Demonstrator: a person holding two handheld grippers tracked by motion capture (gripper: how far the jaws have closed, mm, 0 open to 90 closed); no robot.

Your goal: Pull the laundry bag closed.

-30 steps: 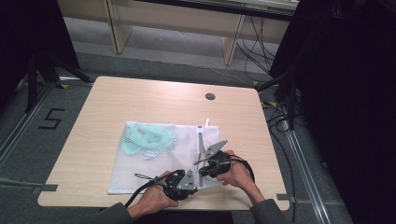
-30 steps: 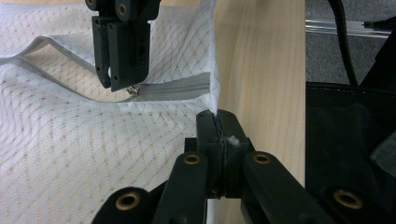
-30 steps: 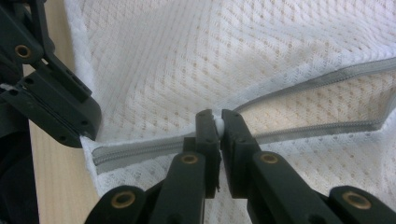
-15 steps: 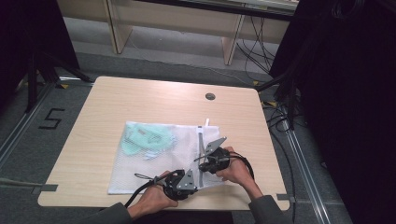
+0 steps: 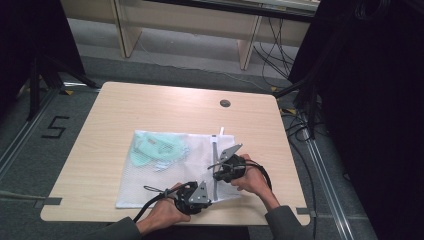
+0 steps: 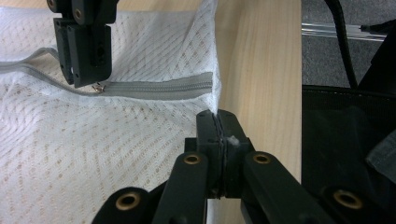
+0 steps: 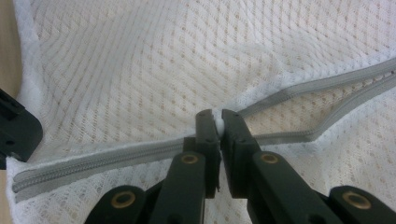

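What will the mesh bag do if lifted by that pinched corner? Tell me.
Likely floppy: the mesh bag puckers at the left gripper, shut on its corner. Probably light, since the weave is thin and see-through. The green item inside may slide and sag toward the lowest point.

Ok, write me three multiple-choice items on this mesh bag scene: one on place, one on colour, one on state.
1. Where does the left hand-held gripper clamp the mesh bag?
A. its corner by the zipper's end
B. its middle
C. its far edge

2. What colour is the zipper?
A. red
B. grey
C. black

3. How is the zipper?
A. fully closed
B. partly open
C. torn off

Answers: 1 A, the left gripper view shows mesh pinched at the corner by the table edge. 2 B, grey tape in both gripper views. 3 B, the tapes split apart past the slider held by the right hand-held gripper.
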